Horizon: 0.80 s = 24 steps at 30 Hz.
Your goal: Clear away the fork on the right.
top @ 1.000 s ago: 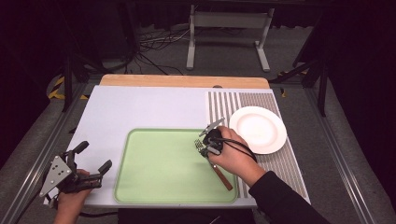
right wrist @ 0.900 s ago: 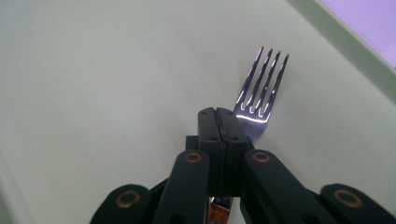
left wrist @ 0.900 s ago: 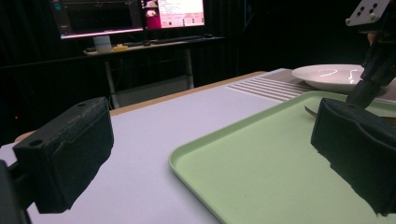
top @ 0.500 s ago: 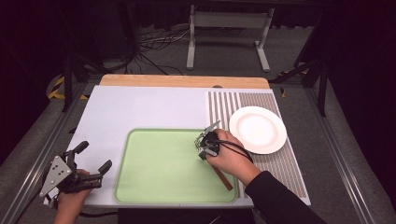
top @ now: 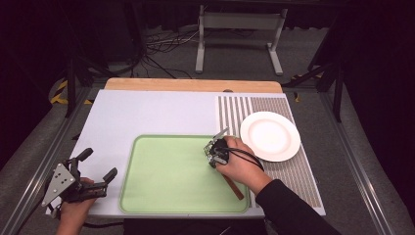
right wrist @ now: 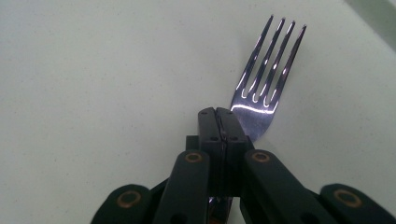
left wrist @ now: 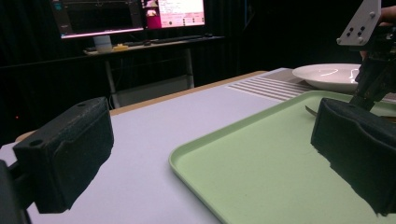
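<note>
Right tongs (right wrist: pixel 223 122) are closed tight, jaws meeting, and they pinch a metal fork at the neck just below its tines (right wrist: pixel 266 70); the fork's head sticks out past the jaw tips, low over the pale green tray surface. From the high view my right tongs (top: pixel 213 152) sit over the right part of the green tray (top: pixel 147 196), near its right rim, with the fork's brown handle (top: pixel 234 187) running back under my right hand (top: pixel 242 166). Left tongs (top: pixel 96 166) are wide open, holding nothing, resting at the near left corner of the table, just left of the tray. White plate (top: pixel 270 135) lies on the striped mat (top: pixel 235 107), right of the tray. Writing: the screens (left wrist: pixel 182 11) behind the table show text, too small to read.
</note>
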Tool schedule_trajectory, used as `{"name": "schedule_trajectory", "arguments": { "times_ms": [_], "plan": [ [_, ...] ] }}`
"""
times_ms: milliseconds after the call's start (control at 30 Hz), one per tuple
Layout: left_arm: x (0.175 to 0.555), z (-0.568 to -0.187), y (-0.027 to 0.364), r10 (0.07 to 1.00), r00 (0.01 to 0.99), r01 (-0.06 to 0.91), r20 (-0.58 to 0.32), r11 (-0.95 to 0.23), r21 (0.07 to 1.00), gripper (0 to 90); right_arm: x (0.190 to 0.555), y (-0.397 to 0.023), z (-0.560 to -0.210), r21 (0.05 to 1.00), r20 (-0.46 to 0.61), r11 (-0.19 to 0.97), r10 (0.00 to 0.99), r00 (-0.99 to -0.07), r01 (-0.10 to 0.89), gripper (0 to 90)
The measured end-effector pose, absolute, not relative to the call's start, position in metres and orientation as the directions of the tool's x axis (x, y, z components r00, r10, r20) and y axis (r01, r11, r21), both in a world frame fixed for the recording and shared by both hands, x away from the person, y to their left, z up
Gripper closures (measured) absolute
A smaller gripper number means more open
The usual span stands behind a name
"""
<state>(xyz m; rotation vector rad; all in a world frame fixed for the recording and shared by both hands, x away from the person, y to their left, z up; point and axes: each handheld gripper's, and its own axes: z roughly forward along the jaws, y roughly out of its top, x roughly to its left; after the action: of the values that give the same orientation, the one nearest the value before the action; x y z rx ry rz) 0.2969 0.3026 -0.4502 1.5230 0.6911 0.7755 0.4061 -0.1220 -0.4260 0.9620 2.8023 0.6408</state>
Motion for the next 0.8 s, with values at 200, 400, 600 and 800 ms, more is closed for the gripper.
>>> {"name": "schedule_trajectory", "arguments": {
  "times_ms": [200, 400, 600, 800],
  "plan": [
    [0.297, -0.45, 0.303, 0.798, 0.597, -0.012, 0.08, -0.091, 0.996, 0.0, 0.407, -0.121, -0.426, 0.421, 0.017, 0.716, 0.607, -0.794, 0.556, 90.0],
    [0.297, -0.45, 0.303, 0.799, 0.596, -0.014, 0.081, -0.091, 0.996, 0.0, 0.409, -0.124, -0.426, 0.421, 0.005, 0.708, 0.623, -0.782, 0.567, 90.0],
    [0.297, -0.45, 0.303, 0.798, 0.596, -0.013, 0.082, -0.092, 0.996, 0.0, 0.413, -0.13, -0.426, 0.424, -0.004, 0.693, 0.645, -0.764, 0.582, 90.0],
    [0.297, -0.45, 0.303, 0.798, 0.597, -0.016, 0.085, -0.094, 0.995, 0.0, 0.416, -0.137, -0.426, 0.418, -0.015, 0.674, 0.675, -0.738, 0.608, 90.0]
  ]
}}
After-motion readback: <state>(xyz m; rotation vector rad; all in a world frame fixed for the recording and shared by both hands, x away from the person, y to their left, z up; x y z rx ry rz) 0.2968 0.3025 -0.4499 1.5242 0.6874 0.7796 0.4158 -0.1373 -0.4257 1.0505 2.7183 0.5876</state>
